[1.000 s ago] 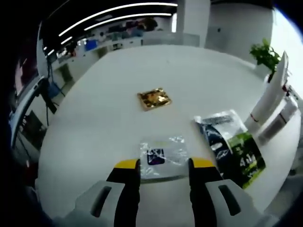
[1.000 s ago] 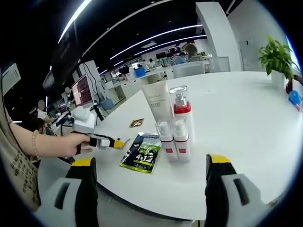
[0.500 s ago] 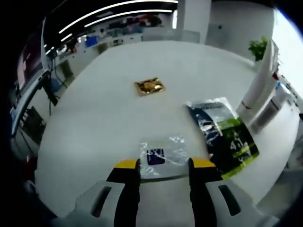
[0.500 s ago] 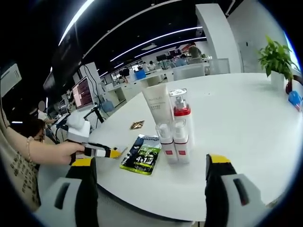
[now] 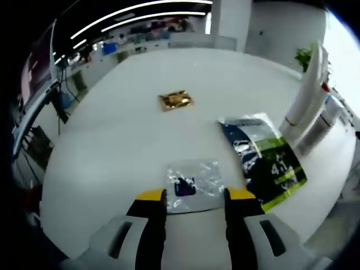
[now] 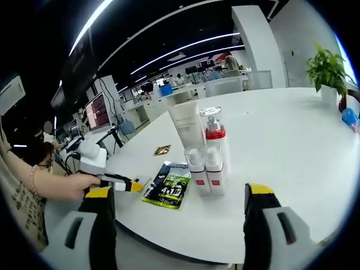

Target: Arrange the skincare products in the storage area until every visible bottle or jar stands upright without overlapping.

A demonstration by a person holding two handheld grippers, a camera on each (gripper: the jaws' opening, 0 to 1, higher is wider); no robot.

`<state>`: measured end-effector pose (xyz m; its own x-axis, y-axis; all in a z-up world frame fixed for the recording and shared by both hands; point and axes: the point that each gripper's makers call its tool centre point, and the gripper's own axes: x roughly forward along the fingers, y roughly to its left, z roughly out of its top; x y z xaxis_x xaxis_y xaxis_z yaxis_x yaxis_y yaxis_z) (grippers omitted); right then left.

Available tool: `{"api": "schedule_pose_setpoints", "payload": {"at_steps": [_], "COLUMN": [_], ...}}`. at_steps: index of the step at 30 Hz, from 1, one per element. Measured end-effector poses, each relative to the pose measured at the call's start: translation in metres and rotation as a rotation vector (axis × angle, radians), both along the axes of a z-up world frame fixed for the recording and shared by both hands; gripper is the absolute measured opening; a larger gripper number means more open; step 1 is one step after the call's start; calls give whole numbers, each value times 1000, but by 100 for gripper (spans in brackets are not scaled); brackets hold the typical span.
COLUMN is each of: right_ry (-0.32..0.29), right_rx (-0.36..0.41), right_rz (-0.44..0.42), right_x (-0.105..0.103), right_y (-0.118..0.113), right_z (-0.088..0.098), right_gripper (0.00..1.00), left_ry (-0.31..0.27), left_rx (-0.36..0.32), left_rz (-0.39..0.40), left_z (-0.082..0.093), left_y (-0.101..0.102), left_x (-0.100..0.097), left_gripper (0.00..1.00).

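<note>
In the right gripper view, a white tube [image 6: 186, 125], a clear pump bottle with a red band [image 6: 214, 139] and two small white bottles [image 6: 206, 170] stand upright in a tight group on the white table [image 6: 281, 146]. A dark green sachet [image 6: 167, 184] lies flat beside them. My right gripper [image 6: 177, 214] is open, short of the table edge. My left gripper [image 6: 130, 184], held by a hand, hovers at the table's left edge. In the left gripper view, my left gripper [image 5: 191, 197] is open just in front of a clear sachet [image 5: 193, 184]; the green sachet [image 5: 264, 160], a gold sachet [image 5: 175, 100] and the tube [image 5: 305, 93] lie beyond.
A potted plant [image 6: 328, 73] and a blue object [image 6: 350, 117] stand at the table's far right. Desks, monitors and people fill the office behind. A person's arm [image 6: 39, 181] reaches in from the left.
The left gripper has pulled slightly back and its view has shifted; the sachets lie where they were. The right gripper has held still.
</note>
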<state>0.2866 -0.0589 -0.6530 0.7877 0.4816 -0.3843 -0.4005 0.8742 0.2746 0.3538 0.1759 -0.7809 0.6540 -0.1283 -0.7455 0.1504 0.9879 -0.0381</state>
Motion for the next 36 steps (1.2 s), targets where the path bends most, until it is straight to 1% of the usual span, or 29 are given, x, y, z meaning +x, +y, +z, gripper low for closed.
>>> {"api": "schedule_pose_setpoints", "payload": {"at_steps": [8, 12, 21, 24, 30, 33, 36], "right_ry": [0, 0, -6, -7, -10, -13, -15], "right_rx": [-3, -4, -3, -6, -6, -8, -6], "right_rz": [2, 3, 2, 5, 11, 12, 10], "right_x": [0, 0, 0, 0, -1, -1, -1], "right_y": [1, 1, 1, 1, 2, 2, 2], "right_z": [0, 0, 1, 1, 1, 1, 2], "right_gripper": [96, 96, 96, 96, 96, 96, 96], "left_ry": [2, 0, 11, 2, -28, -38, -55], "left_rx": [-1, -15, -29, -29, -35, -41, -41], "left_rz": [-4, 0, -11, -20, -37, -44, -62], "left_z": [0, 1, 3, 8, 24, 30, 38], "left_y": [0, -1, -3, -2, 7, 10, 14], "left_x": [0, 0, -3, -3, 0, -1, -5], "left_gripper": [38, 43, 47, 48, 54, 58, 59]}}
